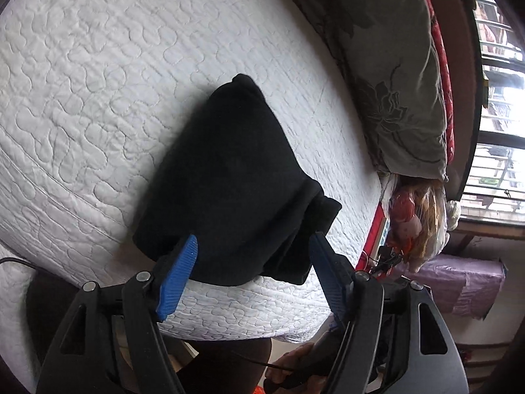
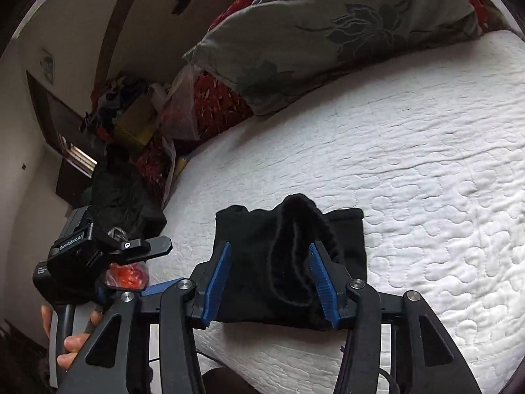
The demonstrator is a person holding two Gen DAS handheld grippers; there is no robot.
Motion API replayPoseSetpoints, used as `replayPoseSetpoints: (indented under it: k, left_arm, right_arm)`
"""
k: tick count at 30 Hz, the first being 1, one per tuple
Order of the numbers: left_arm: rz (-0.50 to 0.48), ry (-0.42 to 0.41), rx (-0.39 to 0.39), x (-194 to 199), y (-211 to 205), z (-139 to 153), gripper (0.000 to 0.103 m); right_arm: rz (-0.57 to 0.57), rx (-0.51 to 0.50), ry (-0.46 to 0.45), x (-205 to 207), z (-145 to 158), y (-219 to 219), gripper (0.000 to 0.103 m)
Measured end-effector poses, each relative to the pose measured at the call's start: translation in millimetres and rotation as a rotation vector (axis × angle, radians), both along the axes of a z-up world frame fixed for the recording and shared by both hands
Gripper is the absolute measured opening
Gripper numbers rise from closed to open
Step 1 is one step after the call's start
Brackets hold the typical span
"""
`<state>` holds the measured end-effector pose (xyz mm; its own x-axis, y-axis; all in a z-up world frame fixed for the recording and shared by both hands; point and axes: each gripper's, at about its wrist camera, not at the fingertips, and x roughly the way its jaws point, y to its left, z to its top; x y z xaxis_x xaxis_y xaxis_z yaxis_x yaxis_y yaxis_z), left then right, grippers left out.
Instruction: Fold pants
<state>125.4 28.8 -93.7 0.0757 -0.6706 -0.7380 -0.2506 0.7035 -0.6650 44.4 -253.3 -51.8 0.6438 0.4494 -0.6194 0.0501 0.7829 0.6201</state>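
The black pants (image 1: pixel 229 177) lie folded into a compact bundle on the white quilted mattress (image 1: pixel 98 98), near its front edge. My left gripper (image 1: pixel 254 241) is open, its blue pads on either side of the bundle's near edge, holding nothing. In the right wrist view the same pants (image 2: pixel 259 269) show a raised curled fold in the middle. My right gripper (image 2: pixel 269 249) is open too, its blue pads flanking the near part of the bundle. The left gripper's body (image 2: pixel 98 252) and the hand holding it show at the left.
A grey floral pillow (image 1: pixel 387 65) lies on the mattress's far side, also in the right wrist view (image 2: pixel 328 32). Red bedding and plastic bags (image 1: pixel 416 220) pile beside it. A window (image 1: pixel 502 98) and a purple-covered piece of furniture (image 1: pixel 466 282) stand beyond the bed.
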Motion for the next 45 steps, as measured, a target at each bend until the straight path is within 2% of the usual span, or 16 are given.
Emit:
replayPoseSetpoints:
  k: [2, 3, 4, 5, 8, 9, 11, 14, 17, 22, 26, 29, 32, 34, 37, 45]
  left_arm:
    - [-0.006, 0.024, 0.024, 2, -8, -13, 0.070]
    - [-0.016, 0.031, 0.053, 3, -11, -20, 0.070]
    - [-0.026, 0.043, 0.077, 1, -17, -26, 0.070]
    - [-0.034, 0.059, 0.082, 3, -20, -35, 0.070]
    - [-0.014, 0.063, 0.074, 2, -17, -38, 0.070]
    - [-0.021, 0.056, 0.065, 0, -15, -34, 0.070]
    - [-0.019, 0.025, 0.024, -2, -7, -21, 0.070]
    - [0.003, -0.030, -0.034, 3, -2, 0, 0.070]
    - [0.003, -0.054, -0.040, 18, -10, 8, 0.070]
    - [0.027, -0.028, -0.024, 44, -21, -14, 0.070]
    - [0.017, 0.017, 0.017, 54, -29, -41, 0.070]
    - [0.007, 0.027, -0.006, 56, -32, -38, 0.072]
    - [-0.017, -0.007, -0.036, 47, -21, -25, 0.072]
    - [-0.019, -0.047, -0.011, 35, -11, -16, 0.072]
    - [-0.008, -0.098, 0.058, 18, 5, -10, 0.072]
    - [-0.007, -0.136, 0.220, 3, 26, -12, 0.072]
  right_arm:
    - [0.011, -0.116, 0.059, 13, -8, 18, 0.053]
    - [0.012, -0.172, 0.069, 14, -11, 24, 0.048]
    - [0.005, -0.191, 0.061, 13, -13, 23, 0.025]
    - [-0.019, -0.179, 0.062, 9, -16, 15, 0.015]
    - [-0.107, -0.068, 0.147, -2, -49, -24, 0.014]
    - [-0.117, -0.024, 0.178, -4, -60, -35, 0.015]
    - [-0.119, 0.036, 0.187, -7, -66, -45, 0.032]
    - [-0.133, 0.031, 0.148, -15, -47, -51, 0.035]
    - [-0.144, 0.068, 0.031, -22, -17, -53, 0.035]
    - [-0.019, 0.061, -0.059, -2, 0, -14, 0.035]
    - [-0.023, -0.011, 0.011, 16, -26, -7, 0.031]
    - [-0.035, 0.024, 0.077, 25, -54, -17, 0.022]
    - [-0.016, 0.061, 0.073, 23, -48, -23, 0.025]
    - [-0.040, 0.127, 0.054, 13, -40, -34, 0.030]
    - [-0.074, 0.148, 0.050, -6, -34, -48, 0.053]
    - [-0.112, 0.159, 0.153, -25, -56, -55, 0.059]
